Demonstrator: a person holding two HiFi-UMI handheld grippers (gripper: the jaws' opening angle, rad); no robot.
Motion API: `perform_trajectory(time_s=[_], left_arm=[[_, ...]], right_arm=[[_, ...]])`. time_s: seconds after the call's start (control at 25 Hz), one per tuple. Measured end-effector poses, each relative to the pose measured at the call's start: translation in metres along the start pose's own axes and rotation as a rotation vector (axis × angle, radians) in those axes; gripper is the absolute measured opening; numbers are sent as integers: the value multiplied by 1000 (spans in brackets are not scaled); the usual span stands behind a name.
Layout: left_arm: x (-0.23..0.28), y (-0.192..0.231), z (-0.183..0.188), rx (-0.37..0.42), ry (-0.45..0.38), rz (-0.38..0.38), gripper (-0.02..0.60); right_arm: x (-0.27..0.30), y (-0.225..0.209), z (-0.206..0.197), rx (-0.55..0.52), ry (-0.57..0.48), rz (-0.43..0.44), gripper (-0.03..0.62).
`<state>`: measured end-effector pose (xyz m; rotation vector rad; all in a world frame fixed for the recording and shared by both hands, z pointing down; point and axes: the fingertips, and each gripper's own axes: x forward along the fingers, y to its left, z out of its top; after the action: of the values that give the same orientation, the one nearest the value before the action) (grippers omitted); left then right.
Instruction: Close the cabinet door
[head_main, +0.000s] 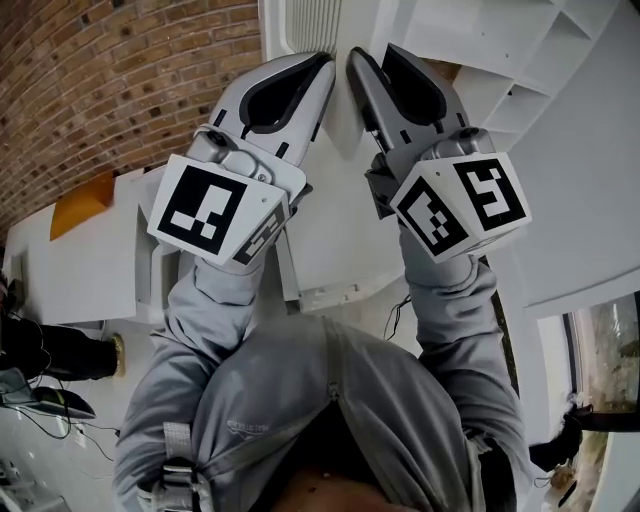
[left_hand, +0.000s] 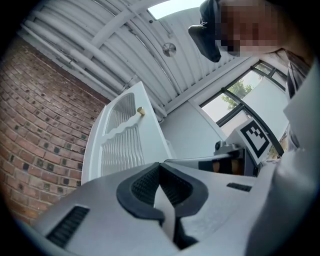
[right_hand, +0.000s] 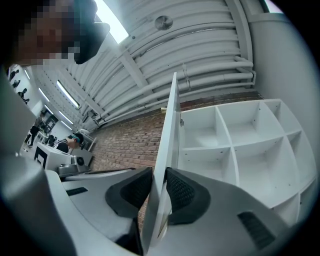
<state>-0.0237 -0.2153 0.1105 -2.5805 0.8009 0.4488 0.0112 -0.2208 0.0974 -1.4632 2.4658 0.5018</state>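
1. Head view: the person is holding both grippers up at the left of the cabinet (head_main: 540, 60), where the door (head_main: 312, 22) is standing swung open. The left gripper (head_main: 318, 68) is sitting on the door's side facing away from the cabinet, and the right gripper (head_main: 372, 55) is sitting at the door's edge.
2. Left gripper view: its fingers (left_hand: 142, 187) are staying clenched tip to tip, seemingly grasping nothing. The door's slatted face and knob (left_hand: 140, 111) are rising ahead.
3. Right gripper view: its fingers (right_hand: 187, 192) are grasping the door's free edge, left of the cabinet's bare shelves (right_hand: 240, 145). The grasping step is looking done. The next move is calling for swinging that edge toward the cabinet and letting go before the fingers get trapped.

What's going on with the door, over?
Right gripper clamped on door edge. Left gripper shut, empty. Door open, cabinet shelves bare. Nothing seen blocking.
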Motion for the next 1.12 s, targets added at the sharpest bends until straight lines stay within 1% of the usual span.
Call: perform_trajectory(time_s=[0.16,0.32,0.44,0.6,0.84,0.96,1.12], left_arm=[[3,-3,-7,-14,8,-27,5],[11,-8,-16,-19,19,-49,5],[15,-10,-16,-20,22,-66,5],[26,-18,-15,-21,18,-83,5],[54,-20,-23,4,1,-73,5],[70,-21,-26,-16,-8,-77,5],[89,-24,-33,-28,-8,-50,5]], right_arm=[[0,-7,-2,-4,17,-13,104],[-2,-25,-6,20,23,-23,98],[-1,-32,-5,19,27,-28,97],[-3,-41,-4,45,24,1,94],[-1,-65,-9,51,24,51,94],[-1,-76,-12,65,20,79,94],[-3,-95,-12,83,26,104,92]])
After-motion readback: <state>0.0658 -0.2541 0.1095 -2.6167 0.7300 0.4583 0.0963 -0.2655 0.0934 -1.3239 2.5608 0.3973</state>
